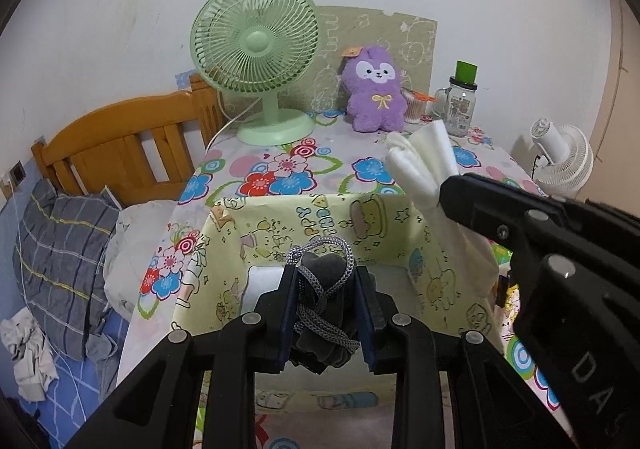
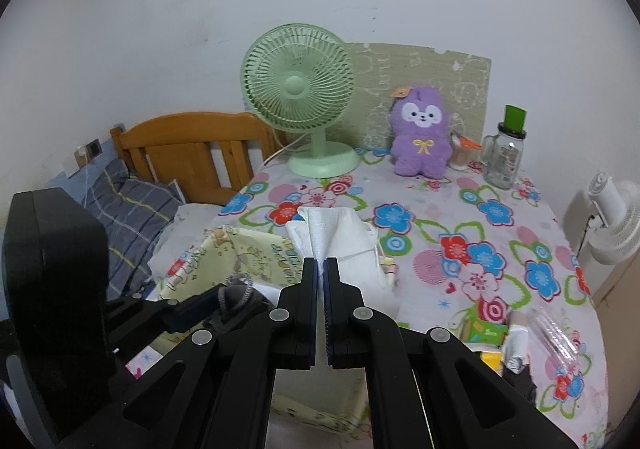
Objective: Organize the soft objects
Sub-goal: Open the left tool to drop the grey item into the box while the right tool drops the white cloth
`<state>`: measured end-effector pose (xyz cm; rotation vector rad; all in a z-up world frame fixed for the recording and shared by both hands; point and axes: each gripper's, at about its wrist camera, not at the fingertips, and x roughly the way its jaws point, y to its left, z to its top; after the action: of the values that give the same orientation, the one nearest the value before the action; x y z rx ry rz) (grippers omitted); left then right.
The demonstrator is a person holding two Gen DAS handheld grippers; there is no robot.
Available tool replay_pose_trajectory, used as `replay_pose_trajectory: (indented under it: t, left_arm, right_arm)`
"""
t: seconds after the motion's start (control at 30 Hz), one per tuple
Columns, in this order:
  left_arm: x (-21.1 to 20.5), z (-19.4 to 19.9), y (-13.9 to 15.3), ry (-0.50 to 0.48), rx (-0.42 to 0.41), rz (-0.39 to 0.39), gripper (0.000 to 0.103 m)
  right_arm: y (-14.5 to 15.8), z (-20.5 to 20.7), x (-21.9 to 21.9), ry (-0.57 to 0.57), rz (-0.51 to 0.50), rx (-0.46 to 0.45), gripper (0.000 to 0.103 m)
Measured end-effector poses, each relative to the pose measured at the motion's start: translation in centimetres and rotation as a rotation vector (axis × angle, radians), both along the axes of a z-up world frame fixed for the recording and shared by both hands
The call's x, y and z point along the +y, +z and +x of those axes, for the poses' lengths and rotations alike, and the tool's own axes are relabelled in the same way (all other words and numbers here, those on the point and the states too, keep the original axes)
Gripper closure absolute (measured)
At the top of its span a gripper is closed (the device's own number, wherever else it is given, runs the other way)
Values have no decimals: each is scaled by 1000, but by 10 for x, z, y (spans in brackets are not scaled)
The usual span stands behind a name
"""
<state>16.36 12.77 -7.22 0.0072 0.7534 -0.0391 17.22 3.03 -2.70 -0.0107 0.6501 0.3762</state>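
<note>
Left gripper (image 1: 326, 305) clamped on dark grey soft bundle with braided grey cord (image 1: 323, 289), jaws hard against both sides, hung directly above open pale-yellow cartoon-print fabric box (image 1: 420, 249) on floral-cloth counter (image 2: 500, 249). Right gripper (image 2: 322, 281) pinched shut on folded white cloth (image 2: 340, 237), held over box's right rim, long axis running away from jaws. Left nearer box interior; judged drop straight down.
</note>
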Motion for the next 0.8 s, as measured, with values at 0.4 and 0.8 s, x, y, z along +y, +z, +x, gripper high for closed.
replay_pose_trajectory:
  t: [0.4, 0.8]
  left_arm:
    - [10, 8, -16, 27, 20, 41, 30]
    - [9, 3, -14, 33, 9, 38, 15]
  right_arm:
    - [-25, 22, 13, 27, 52, 97, 94]
    - [-30, 23, 2, -43, 26, 93, 19]
